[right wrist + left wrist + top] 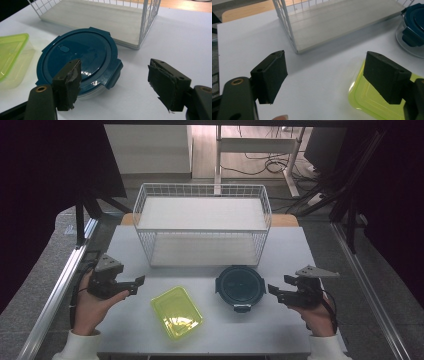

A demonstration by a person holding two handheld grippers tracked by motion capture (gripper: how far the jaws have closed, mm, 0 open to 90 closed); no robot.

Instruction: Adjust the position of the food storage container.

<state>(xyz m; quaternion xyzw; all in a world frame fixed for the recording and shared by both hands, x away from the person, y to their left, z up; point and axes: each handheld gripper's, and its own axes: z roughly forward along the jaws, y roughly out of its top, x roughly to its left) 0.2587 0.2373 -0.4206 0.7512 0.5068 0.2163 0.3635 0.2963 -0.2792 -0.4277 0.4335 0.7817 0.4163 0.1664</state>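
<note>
On the white table (125, 330) we see a two-tier wire rack (202, 222) at the back, with a yellow-green rectangular container (176, 312) and a round container with a dark blue clip lid (240, 286) lying side by side in front of it, apart from each other. Our left gripper (134, 285) hovers just left of the yellow-green container with its jaws spread wide and holding nothing. Our right gripper (278, 292) sits just right of the round container, its jaws likewise spread and empty.
</note>
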